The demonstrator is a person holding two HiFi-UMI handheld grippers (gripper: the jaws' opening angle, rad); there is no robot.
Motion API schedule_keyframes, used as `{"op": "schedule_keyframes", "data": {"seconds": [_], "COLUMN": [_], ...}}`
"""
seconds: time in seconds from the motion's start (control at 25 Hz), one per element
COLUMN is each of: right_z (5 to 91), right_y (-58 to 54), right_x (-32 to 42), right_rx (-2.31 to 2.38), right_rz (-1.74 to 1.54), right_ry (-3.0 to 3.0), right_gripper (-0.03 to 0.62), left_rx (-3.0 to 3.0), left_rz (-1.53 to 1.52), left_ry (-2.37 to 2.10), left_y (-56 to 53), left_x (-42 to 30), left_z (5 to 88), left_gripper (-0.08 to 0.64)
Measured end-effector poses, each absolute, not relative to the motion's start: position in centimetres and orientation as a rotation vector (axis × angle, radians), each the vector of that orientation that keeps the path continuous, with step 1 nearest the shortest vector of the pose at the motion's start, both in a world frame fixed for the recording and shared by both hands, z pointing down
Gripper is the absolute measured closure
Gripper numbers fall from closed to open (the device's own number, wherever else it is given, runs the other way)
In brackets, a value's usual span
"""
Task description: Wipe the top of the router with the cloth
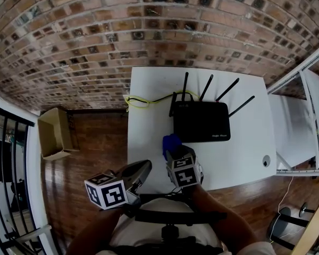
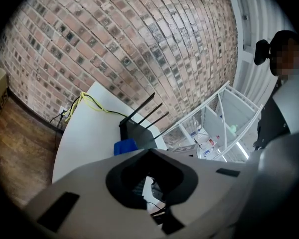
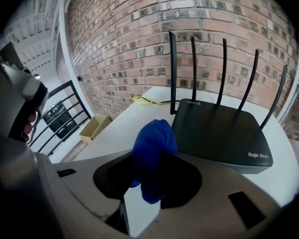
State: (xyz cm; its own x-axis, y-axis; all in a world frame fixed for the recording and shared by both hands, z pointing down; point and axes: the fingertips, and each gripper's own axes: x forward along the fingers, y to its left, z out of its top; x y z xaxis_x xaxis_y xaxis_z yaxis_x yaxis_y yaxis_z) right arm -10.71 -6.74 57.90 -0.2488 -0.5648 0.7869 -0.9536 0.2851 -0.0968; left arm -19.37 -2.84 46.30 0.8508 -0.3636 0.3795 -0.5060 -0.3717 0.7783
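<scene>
Table (image 1: 149,142) against the far wall (image 1: 95,36). On it: router (image 1: 202,122) at far right, 5 antennas (image 3: 193,68) along its far edge; cable (image 1: 141,101) at far left. Cloth (image 1: 171,142) just near-left of the router. Box (image 1: 56,133) on the floor (image 1: 101,142), left of the table.

Router (image 3: 217,128), black top: white lettering "WiFi6" stands near its rear edge. A white brand mark at the front right corner reads roughly "Ruijie", followed by "Re" and further letters too blurred to read. In the head view the same mark is too small to make out.
</scene>
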Motion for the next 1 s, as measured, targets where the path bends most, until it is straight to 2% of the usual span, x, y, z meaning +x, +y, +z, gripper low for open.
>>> {"op": "schedule_keyframes", "data": {"seconds": [0.44, 1.0], "right_z": [58.1, 59.2], "right_y": [-8.9, -12.9], "right_x": [-13.2, -11.4], "right_rx": [1.37, 1.526], "right_rz": [0.805, 0.899], "right_ry": [-1.899, -1.715], "right_gripper": [0.459, 0.459], "left_rx": [1.989, 1.973], "left_rz": [0.176, 0.163], "left_ry": [-0.677, -0.652], "left_y": [-4.0, -6.3], "left_x": [-21.5, -21.4], "left_z": [46.5, 46.5], "left_gripper": [0.535, 0.535]}}
